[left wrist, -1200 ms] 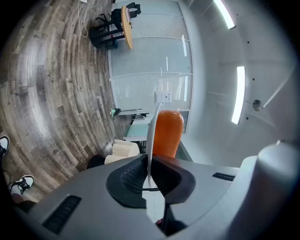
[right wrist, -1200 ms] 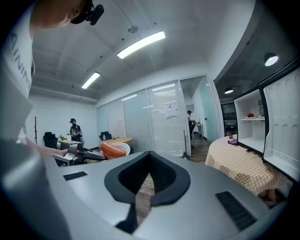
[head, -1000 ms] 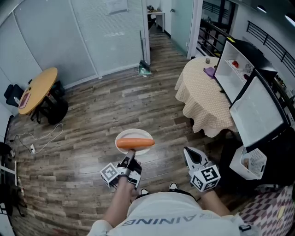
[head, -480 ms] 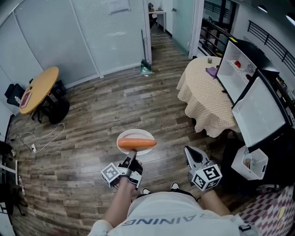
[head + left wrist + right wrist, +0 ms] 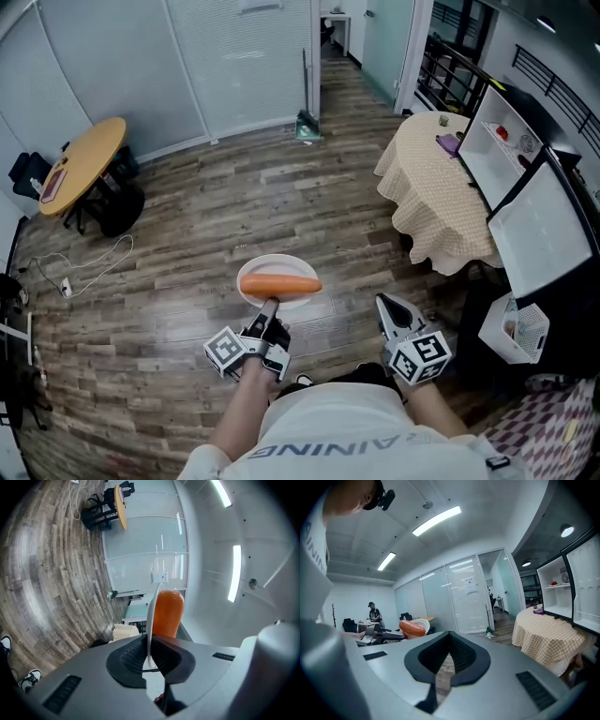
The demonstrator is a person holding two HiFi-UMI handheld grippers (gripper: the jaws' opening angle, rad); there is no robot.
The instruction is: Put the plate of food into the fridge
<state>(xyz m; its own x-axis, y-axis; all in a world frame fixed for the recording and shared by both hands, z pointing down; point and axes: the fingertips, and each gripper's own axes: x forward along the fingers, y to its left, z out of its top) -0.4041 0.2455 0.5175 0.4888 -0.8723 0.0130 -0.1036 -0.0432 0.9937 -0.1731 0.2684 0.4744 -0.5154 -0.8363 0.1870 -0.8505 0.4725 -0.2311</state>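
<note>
Carrying the plate (image 5: 272, 264) pinched in my left tongs (image 5: 270, 304), right tongs (image 5: 386, 306) closed and empty; next, reach the open fridge (image 5: 506, 141).

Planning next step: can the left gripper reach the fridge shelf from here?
Probably not yet: the left gripper holds the plate over open floor, and the fridge stands far right beside the clothed table. Its door is open, though.
</note>
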